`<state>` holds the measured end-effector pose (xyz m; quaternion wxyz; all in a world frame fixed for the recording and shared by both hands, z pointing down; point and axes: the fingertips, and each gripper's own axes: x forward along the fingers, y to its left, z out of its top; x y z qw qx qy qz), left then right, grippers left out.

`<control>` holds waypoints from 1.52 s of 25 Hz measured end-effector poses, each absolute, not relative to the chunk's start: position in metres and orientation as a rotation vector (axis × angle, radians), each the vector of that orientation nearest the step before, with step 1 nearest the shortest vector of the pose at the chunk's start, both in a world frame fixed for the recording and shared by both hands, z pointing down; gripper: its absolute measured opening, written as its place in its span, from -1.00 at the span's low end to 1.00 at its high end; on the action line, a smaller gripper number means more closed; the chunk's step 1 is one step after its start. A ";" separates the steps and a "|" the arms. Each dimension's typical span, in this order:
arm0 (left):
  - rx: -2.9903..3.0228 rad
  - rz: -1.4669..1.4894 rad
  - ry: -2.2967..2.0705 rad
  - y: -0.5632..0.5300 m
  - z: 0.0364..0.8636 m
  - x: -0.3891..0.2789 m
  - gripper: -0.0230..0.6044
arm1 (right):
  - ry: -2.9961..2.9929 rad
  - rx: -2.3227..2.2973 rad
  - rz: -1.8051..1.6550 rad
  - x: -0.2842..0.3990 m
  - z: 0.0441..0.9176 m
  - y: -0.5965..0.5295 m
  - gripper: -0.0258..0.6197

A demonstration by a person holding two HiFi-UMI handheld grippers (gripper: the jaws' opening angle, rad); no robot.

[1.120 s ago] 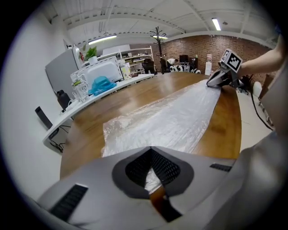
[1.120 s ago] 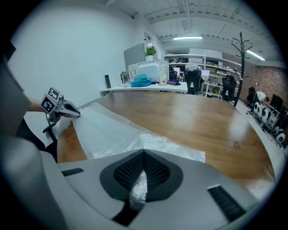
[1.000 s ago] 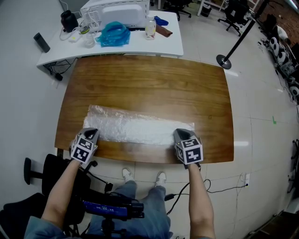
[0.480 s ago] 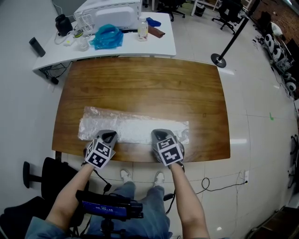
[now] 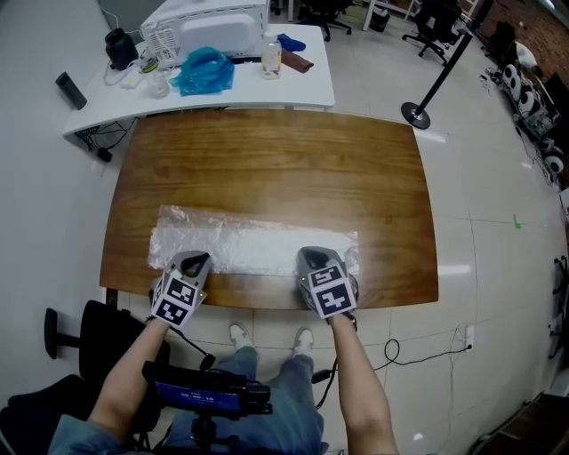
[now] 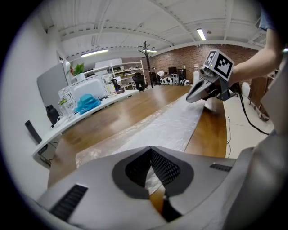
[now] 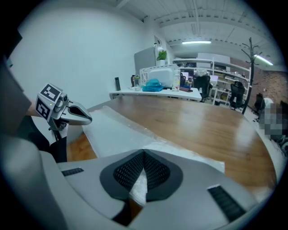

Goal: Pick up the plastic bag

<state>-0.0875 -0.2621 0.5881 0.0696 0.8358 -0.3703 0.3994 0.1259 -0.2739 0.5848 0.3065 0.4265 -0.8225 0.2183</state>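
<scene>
Plastic bag lay flat along the near side of the wooden bench, a long strip stretched from left to right. The left gripper sat at the strip's near left corner. In the left gripper view its dark meshed pads were drawn together, with the film's edge pinched between them. The right gripper sat on the near edge towards the right end, and its pads were likewise closed narrow on a fold of the film. Both ends of the strip rested on the wood.

The bag was thin, whitish and translucent, with a crinkled surface that caught the light. The bench top was a glossy brown wood grain with rounded corners.

Beyond it stood a white bench carrying a white boxy appliance, a crumpled blue bag and a small clear bottle. What the bottle held could not be made out.
</scene>
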 end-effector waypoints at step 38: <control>2.356 0.843 -1.530 -0.285 0.536 -0.166 -0.89 | -2.174 1.588 0.576 0.231 0.539 -0.283 -0.82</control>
